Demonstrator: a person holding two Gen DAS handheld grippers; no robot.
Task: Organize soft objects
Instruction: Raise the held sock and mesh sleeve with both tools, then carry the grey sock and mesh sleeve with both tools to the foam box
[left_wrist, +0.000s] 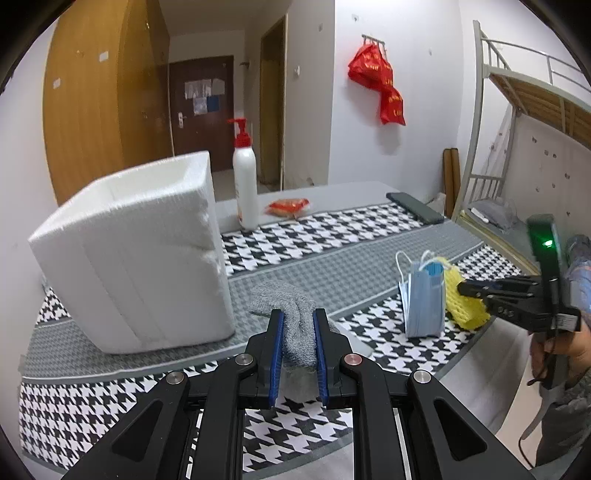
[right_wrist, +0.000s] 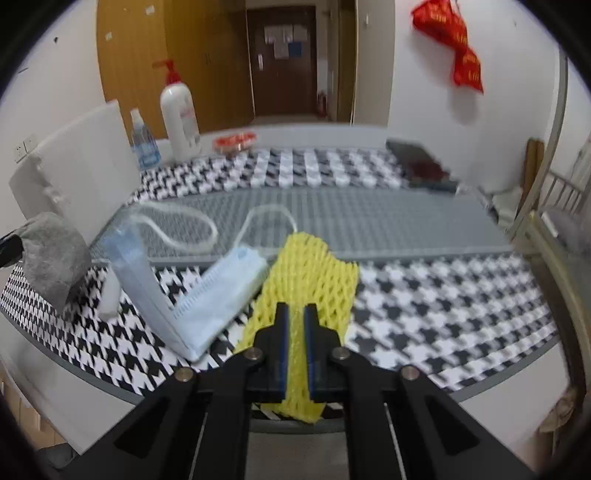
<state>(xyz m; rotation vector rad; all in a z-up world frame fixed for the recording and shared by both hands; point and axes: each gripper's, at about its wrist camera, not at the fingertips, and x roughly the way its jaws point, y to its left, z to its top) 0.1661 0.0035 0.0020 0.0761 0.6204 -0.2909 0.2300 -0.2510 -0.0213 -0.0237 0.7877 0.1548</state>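
Observation:
My left gripper (left_wrist: 298, 316) is shut on a grey knit glove (left_wrist: 291, 314), held just above the mat beside the white foam box (left_wrist: 133, 254). The glove also shows at the left of the right wrist view (right_wrist: 55, 258). My right gripper (right_wrist: 296, 314) is shut on a yellow foam net sleeve (right_wrist: 310, 273), low over the houndstooth mat. In the left wrist view the right gripper (left_wrist: 461, 288) and the yellow sleeve (left_wrist: 461, 306) are at the right. A stack of blue face masks (right_wrist: 207, 306) leans against the sleeve's left side; it also shows in the left wrist view (left_wrist: 424, 299).
A white pump bottle (left_wrist: 245, 181) and a red packet (left_wrist: 288, 206) stand at the back of the table. A small clear blue bottle (right_wrist: 144, 142) stands behind the box. A dark flat case (left_wrist: 415, 207) lies back right. A bunk bed frame (left_wrist: 517, 122) stands at the right.

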